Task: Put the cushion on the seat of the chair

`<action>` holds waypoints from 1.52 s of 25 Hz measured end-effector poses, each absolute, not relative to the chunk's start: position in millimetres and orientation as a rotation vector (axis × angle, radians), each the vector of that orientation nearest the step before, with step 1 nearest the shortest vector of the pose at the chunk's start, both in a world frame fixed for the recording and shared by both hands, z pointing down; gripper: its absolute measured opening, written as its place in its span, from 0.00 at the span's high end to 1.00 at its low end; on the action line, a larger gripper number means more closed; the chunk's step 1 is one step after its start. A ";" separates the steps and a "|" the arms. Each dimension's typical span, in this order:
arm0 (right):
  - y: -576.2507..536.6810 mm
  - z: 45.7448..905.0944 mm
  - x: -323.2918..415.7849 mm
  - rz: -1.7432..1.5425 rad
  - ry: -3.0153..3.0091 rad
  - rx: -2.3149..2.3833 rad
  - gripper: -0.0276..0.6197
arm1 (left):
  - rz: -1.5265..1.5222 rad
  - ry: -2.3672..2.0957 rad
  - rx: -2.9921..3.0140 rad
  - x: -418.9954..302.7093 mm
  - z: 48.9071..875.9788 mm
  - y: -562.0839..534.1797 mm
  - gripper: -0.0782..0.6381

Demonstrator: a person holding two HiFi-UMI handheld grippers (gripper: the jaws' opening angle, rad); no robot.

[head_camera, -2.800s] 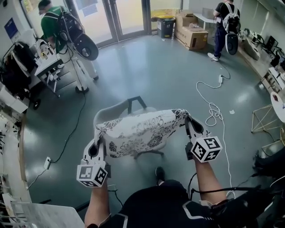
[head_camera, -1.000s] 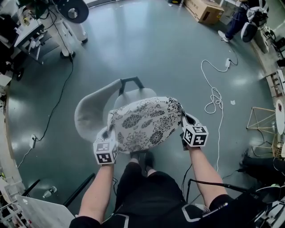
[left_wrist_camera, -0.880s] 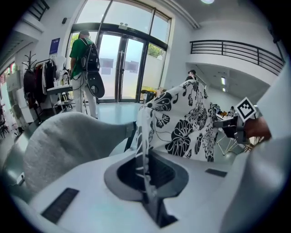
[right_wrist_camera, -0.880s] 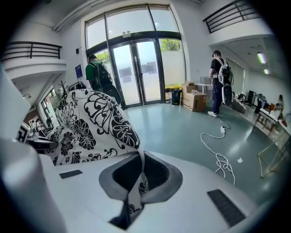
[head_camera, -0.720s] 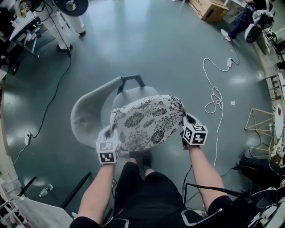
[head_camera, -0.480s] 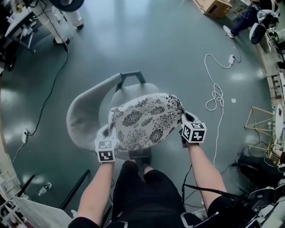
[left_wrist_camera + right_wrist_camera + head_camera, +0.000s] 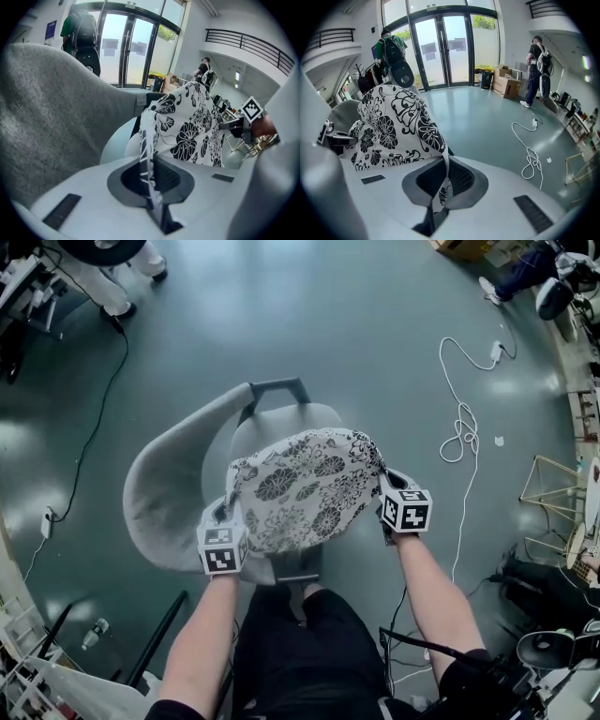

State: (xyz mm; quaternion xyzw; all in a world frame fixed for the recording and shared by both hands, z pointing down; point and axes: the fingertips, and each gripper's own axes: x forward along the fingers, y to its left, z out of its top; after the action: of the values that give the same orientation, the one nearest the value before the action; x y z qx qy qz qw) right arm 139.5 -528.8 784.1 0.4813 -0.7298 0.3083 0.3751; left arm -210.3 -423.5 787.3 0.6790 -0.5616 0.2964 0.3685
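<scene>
While both grippers pinch it by opposite edges, a black-and-white floral cushion (image 7: 305, 488) hangs spread over the seat (image 7: 281, 420) of a grey chair (image 7: 164, 498) in the head view; whether it touches the seat cannot be told. The left gripper (image 7: 226, 514) has its jaws pressed together on a fold of the cushion's left edge, the cloth running down between them in the left gripper view; the right gripper (image 7: 382, 486) likewise clamps a thin flap of the right edge between closed jaws, as the right gripper view shows. The chair's curved back sweeps round at picture left, with a dark bar (image 7: 277, 388) at its far end; the cushion covers most of the seat, leaving a pale strip bare on the far side. Bare forearms reach from the bottom of the frame to the marker cubes. On the glossy green floor (image 7: 375, 334) a white cable (image 7: 459, 418) lies in loops to the right, well apart from the chair; a black cable (image 7: 94, 427) trails at left. Glass doors (image 7: 440, 47) close the far end of the hall in the right gripper view; cardboard boxes (image 7: 506, 82) stand beside them, with one person near the boxes and another by the doors.
</scene>
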 end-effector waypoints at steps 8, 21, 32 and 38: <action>-540.4 823.5 129.8 0.776 -1.852 1.197 0.93 | 0.796 -1.468 1.678 -218.9 829.0 -433.7 0.86; -546.0 878.4 127.0 0.775 -1.831 1.176 0.93 | 0.779 -1.443 1.656 -217.9 878.6 -427.6 0.86; -548.2 910.0 128.0 0.762 -1.803 1.173 0.93 | 0.774 -1.468 1.626 -215.2 905.6 -426.2 0.86; -549.7 916.8 126.9 0.748 -1.799 1.163 0.93 | 0.808 -1.504 1.636 -216.9 910.9 -430.0 0.86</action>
State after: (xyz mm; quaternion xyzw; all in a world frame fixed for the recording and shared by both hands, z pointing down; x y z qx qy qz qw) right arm 126.9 -549.7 916.8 0.4645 -0.7187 0.2986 0.4226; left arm -216.9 -430.0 910.9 0.6403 -0.5888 0.3163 0.3785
